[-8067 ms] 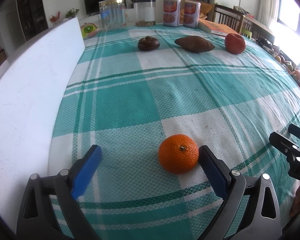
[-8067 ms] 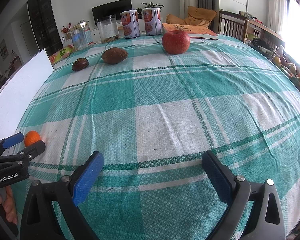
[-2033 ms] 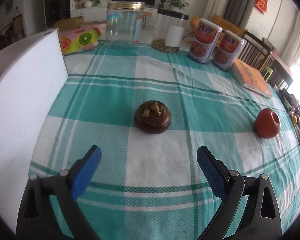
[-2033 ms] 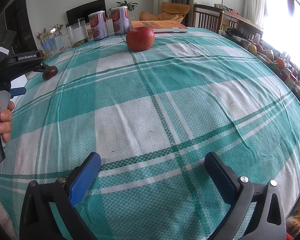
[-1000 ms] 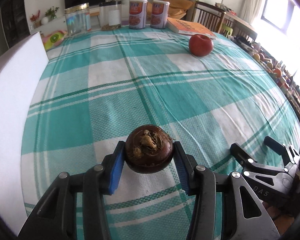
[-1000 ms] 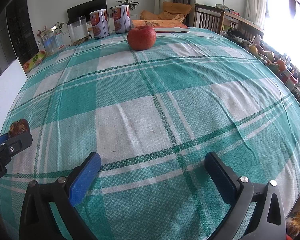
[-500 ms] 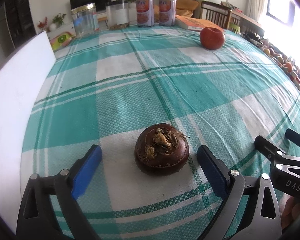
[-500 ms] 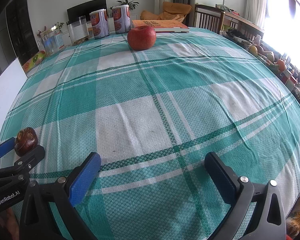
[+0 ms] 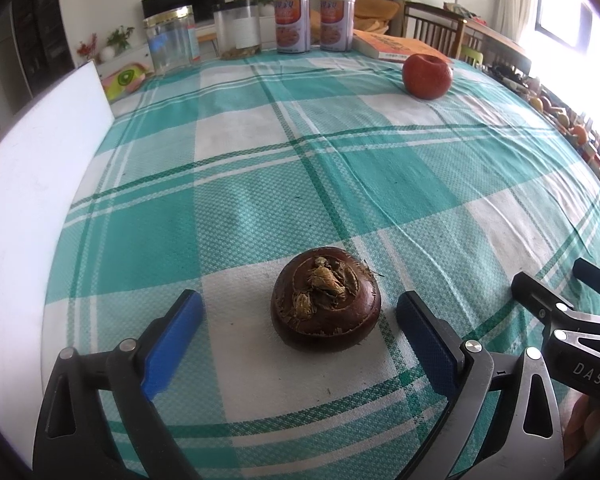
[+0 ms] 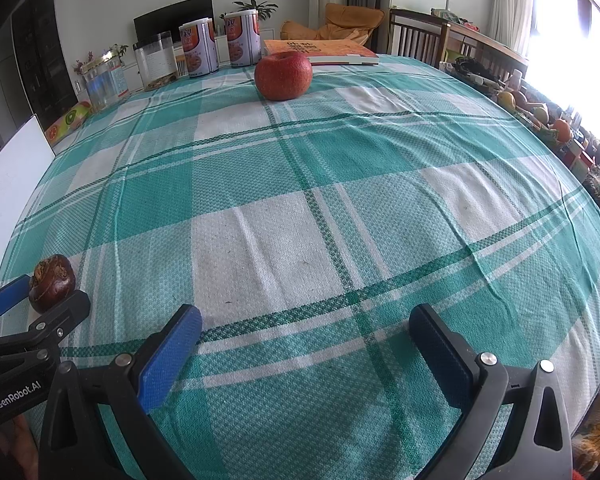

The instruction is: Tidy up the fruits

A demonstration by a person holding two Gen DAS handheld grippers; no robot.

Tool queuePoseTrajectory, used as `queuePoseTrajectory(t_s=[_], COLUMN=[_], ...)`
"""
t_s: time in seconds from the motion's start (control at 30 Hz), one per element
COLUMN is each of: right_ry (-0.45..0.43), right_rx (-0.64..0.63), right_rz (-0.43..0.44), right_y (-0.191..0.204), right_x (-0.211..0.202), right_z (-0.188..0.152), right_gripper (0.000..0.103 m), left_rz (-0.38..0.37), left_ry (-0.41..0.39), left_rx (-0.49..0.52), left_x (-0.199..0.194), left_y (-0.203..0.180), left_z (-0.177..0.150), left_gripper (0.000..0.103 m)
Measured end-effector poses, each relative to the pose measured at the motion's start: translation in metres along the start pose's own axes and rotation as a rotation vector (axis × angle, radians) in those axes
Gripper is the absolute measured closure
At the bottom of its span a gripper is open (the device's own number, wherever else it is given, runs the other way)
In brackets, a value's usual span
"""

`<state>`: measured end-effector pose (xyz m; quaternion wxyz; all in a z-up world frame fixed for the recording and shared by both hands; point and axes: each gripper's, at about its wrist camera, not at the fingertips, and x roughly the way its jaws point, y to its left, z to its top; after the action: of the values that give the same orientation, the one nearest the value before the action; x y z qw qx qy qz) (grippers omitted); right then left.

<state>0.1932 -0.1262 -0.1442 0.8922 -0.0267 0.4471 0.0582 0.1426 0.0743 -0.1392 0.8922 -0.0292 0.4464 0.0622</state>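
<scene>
The dark brown round fruit (image 9: 326, 297) sits on a white square of the checked cloth near the front left part of the bench (image 9: 260, 184), its rough tan top facing up. It lies between the two blue pads of the left claw (image 9: 298, 322), nearer the right-hand pad, with cloth showing on both sides; neither pad touches it. The left claw's jaws are opening and already stand wide. In the right wrist view the same fruit (image 10: 52, 283) shows at the far left, just behind the left claw's black finger.

The right claw (image 10: 306, 346) hangs over bare cloth at the front of the bench, jaws spread wide with nothing between them. In the left wrist view it appears at the lower right edge (image 9: 560, 300), well clear of the brown fruit.

The red apple (image 10: 283, 75) stands far across the bench, just in front of an orange book (image 10: 320, 50). Beside the book are two printed tins (image 10: 220, 46), then a clear canister (image 10: 156, 65) and a gold-lidded jar (image 9: 171, 40). A white board (image 9: 28, 184) runs along the bench's left edge
</scene>
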Motion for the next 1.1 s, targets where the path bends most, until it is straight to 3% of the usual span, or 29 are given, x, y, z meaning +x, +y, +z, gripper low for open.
queuePoseTrajectory(t_s=[0.5, 0.57, 0.67, 0.73, 0.83, 0.97, 1.1], right_ry=[-0.007, -0.029, -0.063, -0.078, -0.088, -0.092, -0.055], right_rx=[0.007, 0.061, 0.24, 0.259, 0.185, -0.037, -0.119], right_rz=[0.015, 0.063, 0.171, 0.184, 0.205, 0.147, 0.116], right_y=[-0.002, -0.012, -0.042, -0.049, -0.044, -0.013, 0.009], right_x=[-0.002, -0.007, -0.015, -0.013, 0.006, 0.058, 0.106], right_z=[0.0, -0.001, 0.003, 0.026, 0.088, 0.168, 0.212], right_gripper=[0.0, 0.0, 0.0, 0.0, 0.0, 0.0, 0.0], left_rz=[0.0, 0.0, 0.0, 0.0, 0.0, 0.0, 0.0], left_ry=[0.0, 0.0, 0.0, 0.0, 0.001, 0.0, 0.001], left_rx=[0.0, 0.0, 0.0, 0.0, 0.0, -0.001, -0.001], left_x=[0.0, 0.0, 0.0, 0.0, 0.0, 0.0, 0.0], left_y=[0.0, 0.0, 0.0, 0.0, 0.0, 0.0, 0.0], left_z=[0.0, 0.0, 0.0, 0.0, 0.0, 0.0, 0.0], left_gripper=[0.004, 0.003, 0.003, 0.004, 0.004, 0.004, 0.003])
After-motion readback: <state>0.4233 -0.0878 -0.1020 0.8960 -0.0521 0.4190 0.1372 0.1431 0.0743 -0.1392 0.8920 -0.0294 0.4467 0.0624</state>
